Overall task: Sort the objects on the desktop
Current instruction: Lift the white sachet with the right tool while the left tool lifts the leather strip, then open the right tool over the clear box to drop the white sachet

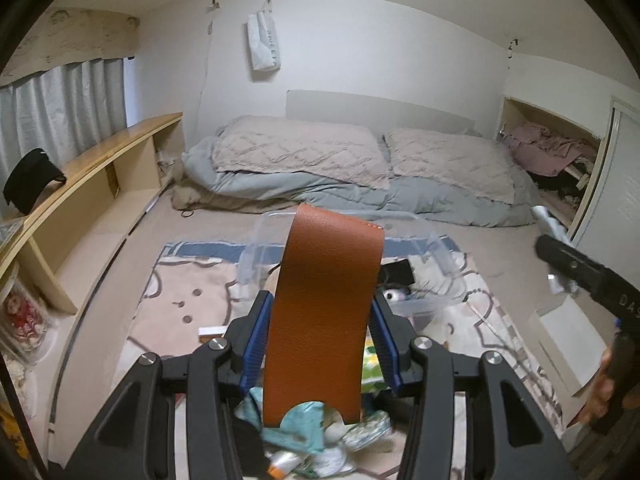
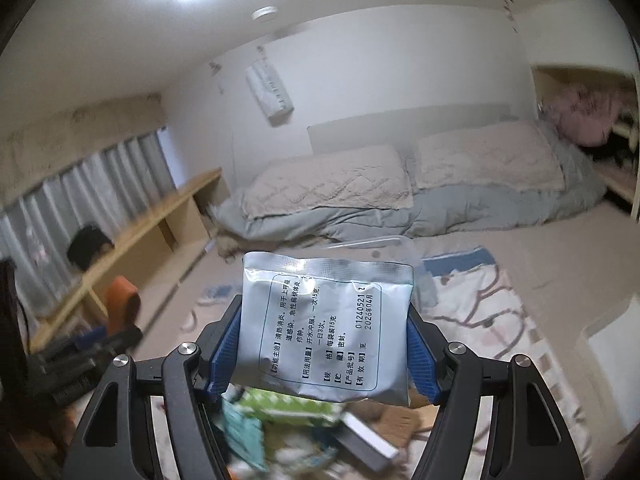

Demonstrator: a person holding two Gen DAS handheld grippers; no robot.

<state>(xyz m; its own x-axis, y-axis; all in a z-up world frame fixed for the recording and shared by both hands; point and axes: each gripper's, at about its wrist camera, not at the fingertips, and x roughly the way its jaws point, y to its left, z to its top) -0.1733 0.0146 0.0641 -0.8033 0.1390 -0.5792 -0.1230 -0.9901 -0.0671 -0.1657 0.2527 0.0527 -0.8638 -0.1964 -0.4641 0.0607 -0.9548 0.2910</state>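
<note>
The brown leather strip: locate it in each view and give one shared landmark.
Left wrist view: brown leather strip at centre, upright, clamped in the left hand-held gripper.
Right wrist view: far left, small and blurred.
Shared landmark: the clear plastic bin before the bedding.

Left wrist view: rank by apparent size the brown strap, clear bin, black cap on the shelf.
1. Brown strap, largest, but it sits right at the lens, so nearness inflates it.
2. Clear bin, partly hidden behind the strap.
3. Black cap, smallest, farther off on the shelf.
</note>
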